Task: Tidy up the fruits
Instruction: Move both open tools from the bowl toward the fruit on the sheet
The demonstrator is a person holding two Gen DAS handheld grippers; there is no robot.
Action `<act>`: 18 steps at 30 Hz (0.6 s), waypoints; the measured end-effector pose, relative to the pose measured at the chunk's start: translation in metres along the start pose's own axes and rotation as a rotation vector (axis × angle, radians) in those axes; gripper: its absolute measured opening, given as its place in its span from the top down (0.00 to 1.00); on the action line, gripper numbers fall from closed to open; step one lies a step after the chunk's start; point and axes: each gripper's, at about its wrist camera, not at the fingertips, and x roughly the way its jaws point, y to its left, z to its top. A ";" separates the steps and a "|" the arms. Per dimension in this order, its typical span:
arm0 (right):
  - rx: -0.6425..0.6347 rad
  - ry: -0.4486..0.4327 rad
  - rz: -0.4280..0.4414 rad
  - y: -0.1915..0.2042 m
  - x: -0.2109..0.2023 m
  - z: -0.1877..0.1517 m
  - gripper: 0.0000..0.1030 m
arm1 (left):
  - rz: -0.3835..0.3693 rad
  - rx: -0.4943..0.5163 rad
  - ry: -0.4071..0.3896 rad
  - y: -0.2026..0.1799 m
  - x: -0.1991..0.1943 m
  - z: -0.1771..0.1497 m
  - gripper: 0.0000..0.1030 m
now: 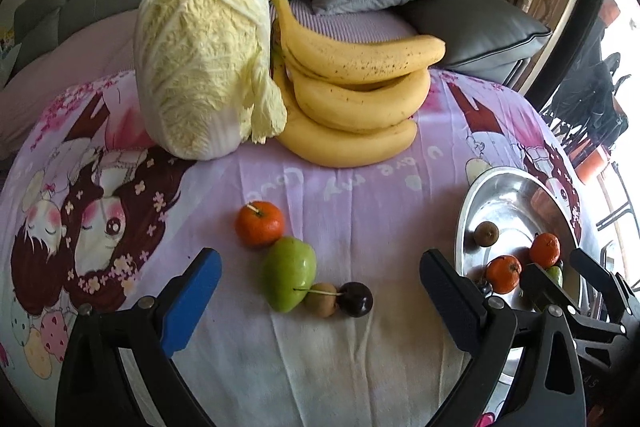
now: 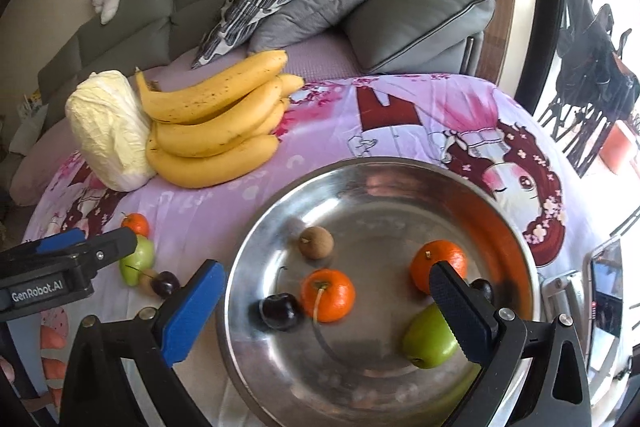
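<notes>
On the cartoon-print cloth [image 1: 360, 195], 4 fruits lie in a touching row — tangerine [image 1: 259, 224], green apple [image 1: 289, 273], longan [image 1: 321, 299], dark cherry [image 1: 355, 299] — between the spread, empty fingers of the left gripper [image 1: 320, 291]. The steel basin [image 2: 256, 243] holds 2 tangerines, 1 longan, 1 cherry and 1 green apple; the right gripper [image 2: 328, 311] hangs over it, jaws apart, gripping nothing. Bananas [image 1: 356, 83] touch a napa cabbage [image 1: 204, 59] at the far edge.

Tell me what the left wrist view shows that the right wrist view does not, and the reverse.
Only the left wrist view shows the left gripper open above the small fruits on the cloth, with the brown fruit beside the cherry in plain sight.

Only the right wrist view shows the whole metal bowl, its green fruit and its dark cherry, with the right gripper open over them.

Both show the bananas, the cabbage and the bowl's two oranges.
</notes>
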 end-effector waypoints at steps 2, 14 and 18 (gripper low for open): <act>0.025 0.014 0.008 -0.001 0.003 0.001 0.00 | 0.015 0.022 -0.020 -0.001 -0.002 -0.001 0.03; 0.009 -0.043 0.086 0.027 0.006 0.006 0.00 | 0.025 -0.061 -0.010 0.035 -0.004 -0.002 0.03; -0.041 -0.020 0.119 0.045 0.010 0.003 0.00 | 0.021 -0.088 0.013 0.048 -0.003 -0.003 0.03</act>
